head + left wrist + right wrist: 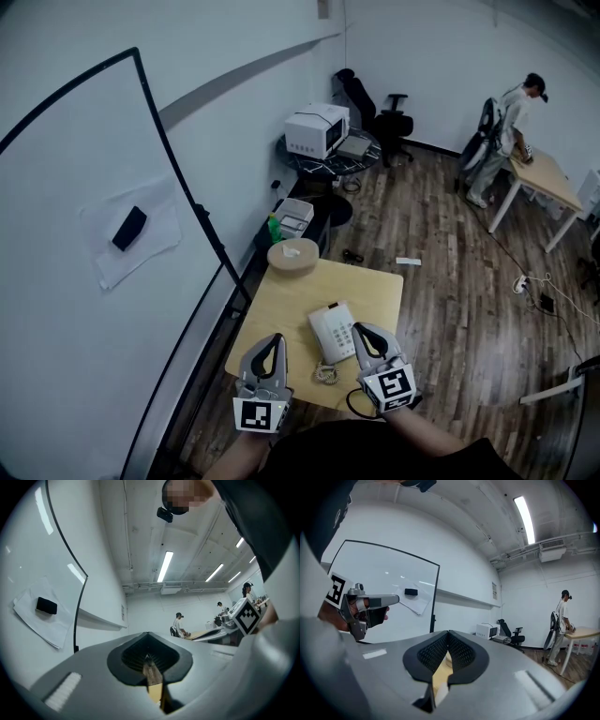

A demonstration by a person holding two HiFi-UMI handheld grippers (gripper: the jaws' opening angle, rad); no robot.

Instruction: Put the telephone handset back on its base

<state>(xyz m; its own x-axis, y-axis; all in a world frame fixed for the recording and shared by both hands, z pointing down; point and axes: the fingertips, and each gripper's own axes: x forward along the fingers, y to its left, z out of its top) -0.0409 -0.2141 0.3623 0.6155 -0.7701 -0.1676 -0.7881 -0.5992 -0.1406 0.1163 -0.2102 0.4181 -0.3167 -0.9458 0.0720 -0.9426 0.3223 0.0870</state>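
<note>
I hold my left claw point(273, 339) and right claw point(362, 330) closed and empty at the bench's point(375, 291) near edge. The handset point(320, 339) seems already seated on the telephone point(336, 330), so nothing needs gripping.

White telephone point(331, 331) on a pale wood tabletop point(272, 314). Left gripper point(274, 339) and right gripper point(359, 330) are grey, each with black-and-white square markers. The coiled cord point(325, 373) at the front edge looks cream, perhaps.
</note>
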